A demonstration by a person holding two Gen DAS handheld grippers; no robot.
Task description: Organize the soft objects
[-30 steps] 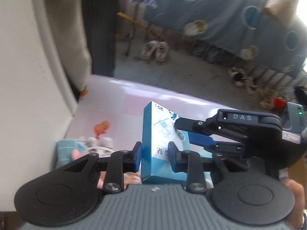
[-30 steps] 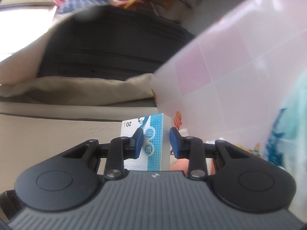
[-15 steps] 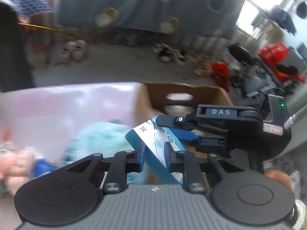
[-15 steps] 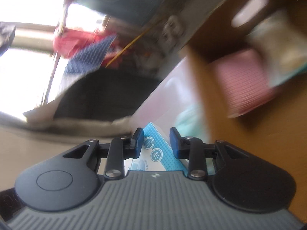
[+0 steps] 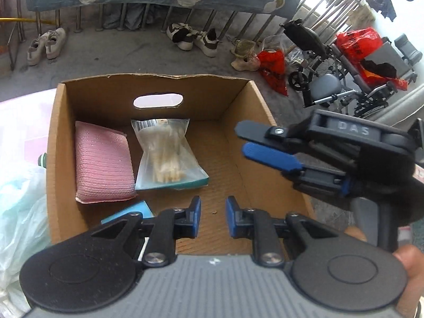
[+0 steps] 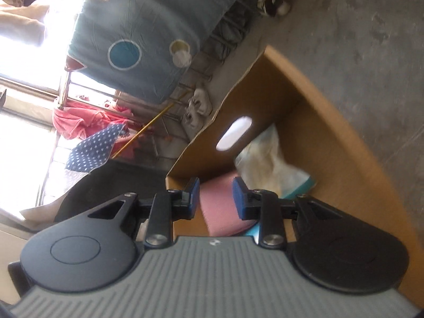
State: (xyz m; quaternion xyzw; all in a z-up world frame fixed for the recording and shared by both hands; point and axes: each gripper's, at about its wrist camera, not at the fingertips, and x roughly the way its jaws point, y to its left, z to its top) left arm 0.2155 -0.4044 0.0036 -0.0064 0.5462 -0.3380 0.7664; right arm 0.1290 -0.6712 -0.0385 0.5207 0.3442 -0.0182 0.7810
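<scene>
Carton of blue and white card (image 5: 128,212), which both grippers held upright over the pink tabletop a second ago, now lies in the near left corner of the cardboard box (image 5: 153,75). It is partly hidden under the left gripper (image 5: 213,216). The left gripper's jaws have been closing over the last second and now stand at a narrow gap with nothing between them. The right gripper (image 5: 242,139) reaches in over the box from the right, its jaws also narrow and empty. Both views have swung from the tabletop to the box interior. There, a pink ribbed pad (image 5: 102,164) lies flat by the left wall. A clear bag of pale sticks (image 5: 167,153) lies just beside the pad. A pale plastic bag (image 5: 18,206) sits outside the box's left wall.
</scene>
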